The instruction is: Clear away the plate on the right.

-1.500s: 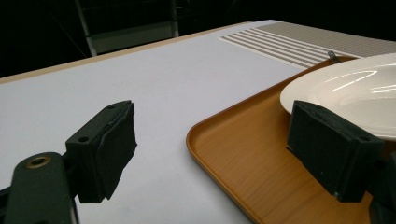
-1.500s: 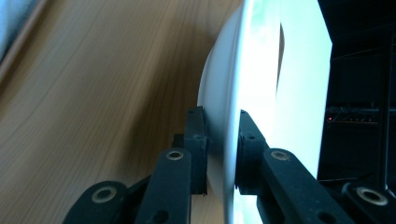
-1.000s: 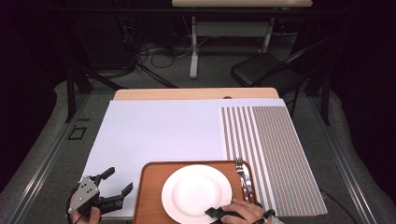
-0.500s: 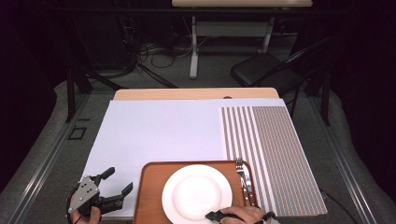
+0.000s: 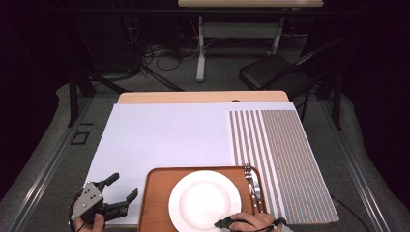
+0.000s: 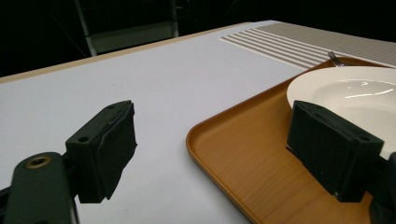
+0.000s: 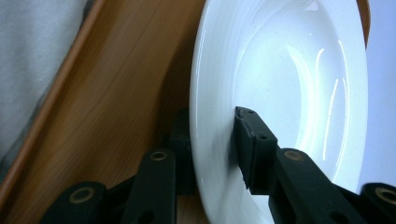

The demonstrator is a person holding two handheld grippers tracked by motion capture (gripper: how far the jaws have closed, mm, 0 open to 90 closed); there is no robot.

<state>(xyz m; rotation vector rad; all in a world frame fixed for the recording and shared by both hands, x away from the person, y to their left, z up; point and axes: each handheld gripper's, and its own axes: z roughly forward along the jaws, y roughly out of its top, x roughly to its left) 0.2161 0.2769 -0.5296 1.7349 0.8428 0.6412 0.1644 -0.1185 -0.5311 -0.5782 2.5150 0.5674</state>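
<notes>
Straddling the plate (image 7: 280, 93) rim, the right tongs (image 7: 212, 140) have just been opening.

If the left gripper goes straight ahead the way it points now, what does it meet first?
Probably the wooden tray: its raised rim lies between the open fingers of the left gripper, with the white plate just behind. Depth is hard to judge here.

high: above, forward-down | gripper views: low, close | shared: plate (image 5: 204, 200), tray (image 6: 243, 154)
</notes>
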